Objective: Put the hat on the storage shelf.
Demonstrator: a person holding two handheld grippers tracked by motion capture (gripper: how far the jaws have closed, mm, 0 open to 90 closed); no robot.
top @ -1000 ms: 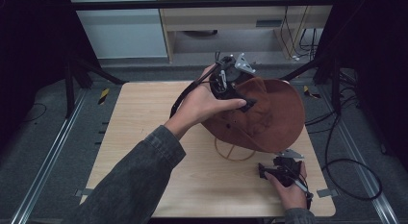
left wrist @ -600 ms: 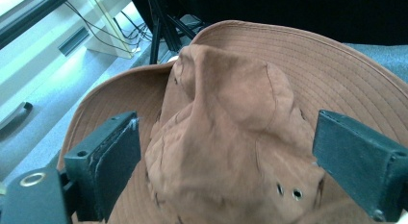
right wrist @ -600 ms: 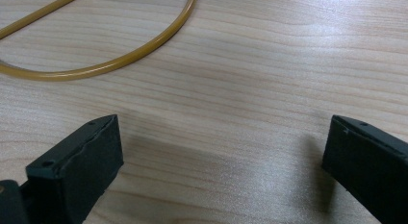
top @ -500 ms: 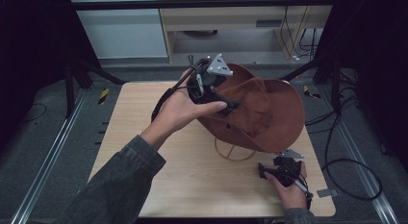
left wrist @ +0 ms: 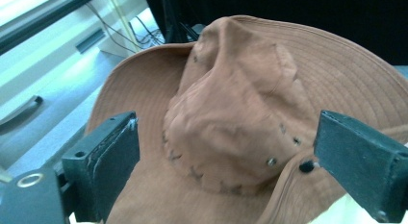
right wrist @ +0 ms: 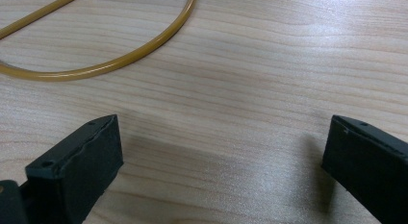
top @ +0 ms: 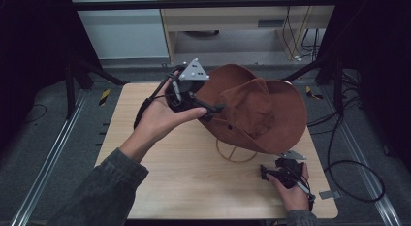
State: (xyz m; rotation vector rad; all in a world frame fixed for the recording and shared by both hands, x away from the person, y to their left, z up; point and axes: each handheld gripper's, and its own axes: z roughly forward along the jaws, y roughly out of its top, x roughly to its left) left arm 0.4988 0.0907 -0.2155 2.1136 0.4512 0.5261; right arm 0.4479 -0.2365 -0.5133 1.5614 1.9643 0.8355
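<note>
A brown wide-brimmed hat [top: 252, 109] sits tilted over the far right of the wooden table [top: 160, 172], crown up. My left gripper [top: 212, 111] is held at the hat's left brim, open, with its jaws on either side of the crown [left wrist: 231, 104] but apart from it. In its own view the left gripper [left wrist: 226, 161] has nothing pinched. My right gripper [top: 264, 173] rests open on the table near the front right corner. The right gripper [right wrist: 221, 156] has bare wood between its jaws.
A yellowish ring [top: 236, 152] lies on the table under the hat's near brim, and the ring [right wrist: 120, 58] curves just beyond the right jaws. Cables [top: 349, 163] trail on the floor at the right. A cabinet [top: 228, 22] stands behind the table.
My left gripper has drawn back leftward from over the hat to its left brim, and the hat's crown now shows. The right gripper has stayed put.
</note>
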